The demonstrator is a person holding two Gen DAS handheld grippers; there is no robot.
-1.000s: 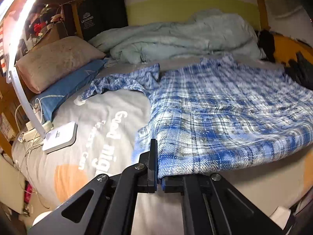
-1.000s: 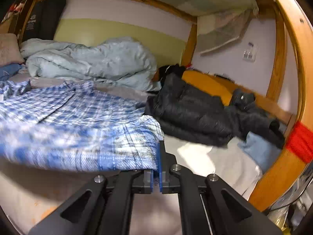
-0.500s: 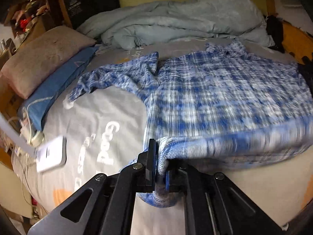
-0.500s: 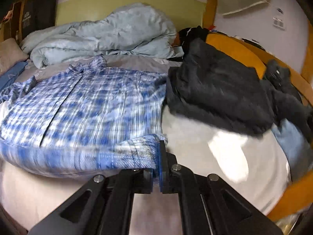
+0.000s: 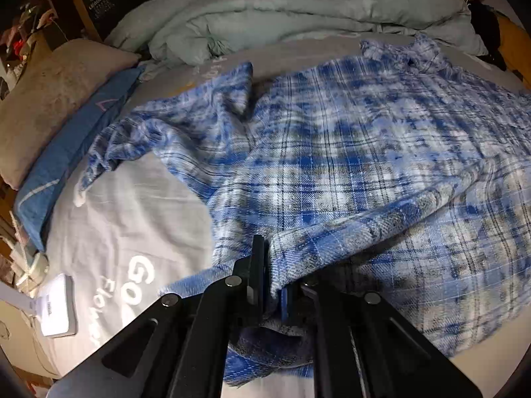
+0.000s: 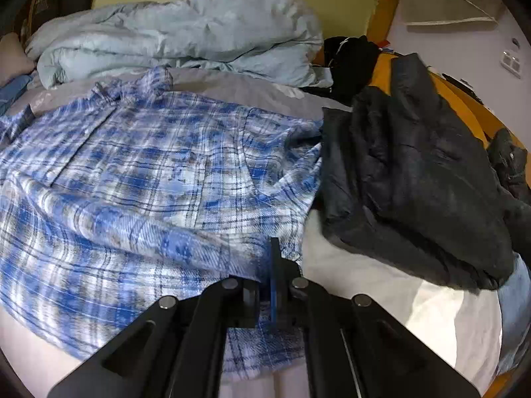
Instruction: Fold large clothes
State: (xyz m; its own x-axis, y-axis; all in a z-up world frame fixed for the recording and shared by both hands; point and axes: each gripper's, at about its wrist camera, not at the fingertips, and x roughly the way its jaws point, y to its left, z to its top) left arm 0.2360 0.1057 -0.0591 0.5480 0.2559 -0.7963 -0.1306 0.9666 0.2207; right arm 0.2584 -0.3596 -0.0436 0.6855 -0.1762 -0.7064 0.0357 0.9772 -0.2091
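Jaws together on both sides, each clamped on the hem of the plaid shirt (image 5: 348, 152). Left gripper (image 5: 273, 278) pinches a bunched hem corner, fabric hanging below the pads; right gripper (image 6: 272, 282) bites the opposite corner w/ the blue pad showing. Hem is lifted & carried over the shirt's body, making a rolled fold across the lower part. Shirt lies face up on the bed (image 5: 132, 219), collar toward the far side, one sleeve crumpled out toward the pillows (image 5: 43, 106). Beyond it, pale blue duvet (image 6: 186, 33) heaped up. Dark jacket (image 6: 408, 172) just beside shirt's right edge, touching it.
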